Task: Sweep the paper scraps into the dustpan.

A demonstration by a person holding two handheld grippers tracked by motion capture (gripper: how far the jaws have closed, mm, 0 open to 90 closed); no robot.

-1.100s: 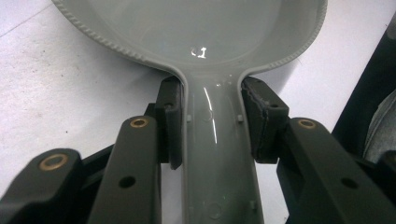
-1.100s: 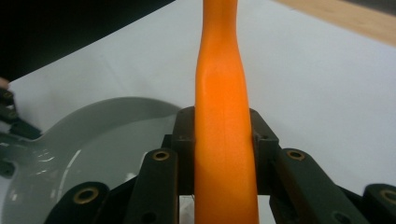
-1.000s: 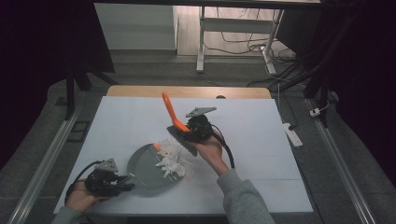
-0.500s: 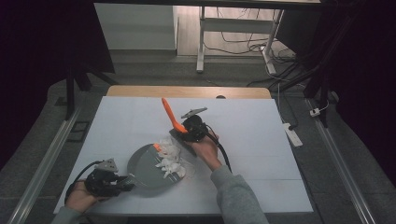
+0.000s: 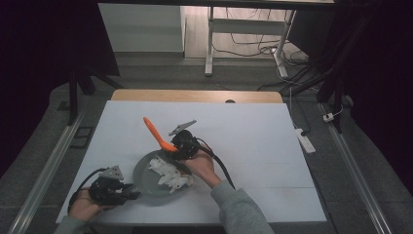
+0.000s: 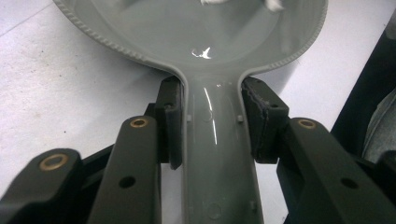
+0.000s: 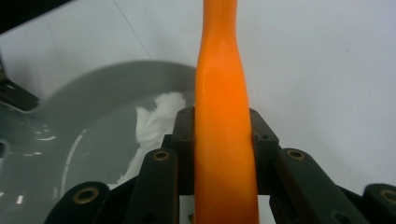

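Observation:
A grey pan point(image 5: 146, 183) lies on the white table, holding crumpled white paper pieces point(image 5: 168, 174). Its handle point(image 6: 219, 154) runs between the jaws of my left gripper point(image 5: 127, 194), which is shut on it at the table's front left. My right gripper point(image 5: 178, 146) hovers over the pan's far rim and is shut on an orange utensil point(image 5: 155, 132), whose handle point(image 7: 223, 135) sticks up and to the left. In the right gripper view the pan point(image 7: 65, 140) and the white paper pieces point(image 7: 156, 114) lie below and to the left.
The white table top point(image 5: 253, 141) stretches open to the right and behind the pan. A wooden edge point(image 5: 195, 95) runs along its far side. A power strip point(image 5: 303, 139) lies off the right edge, with cables on the floor beyond.
My right gripper has moved toward the pan and lower with the orange utensil, now reaching the pan's far rim. The left gripper has stayed put on the pan handle.

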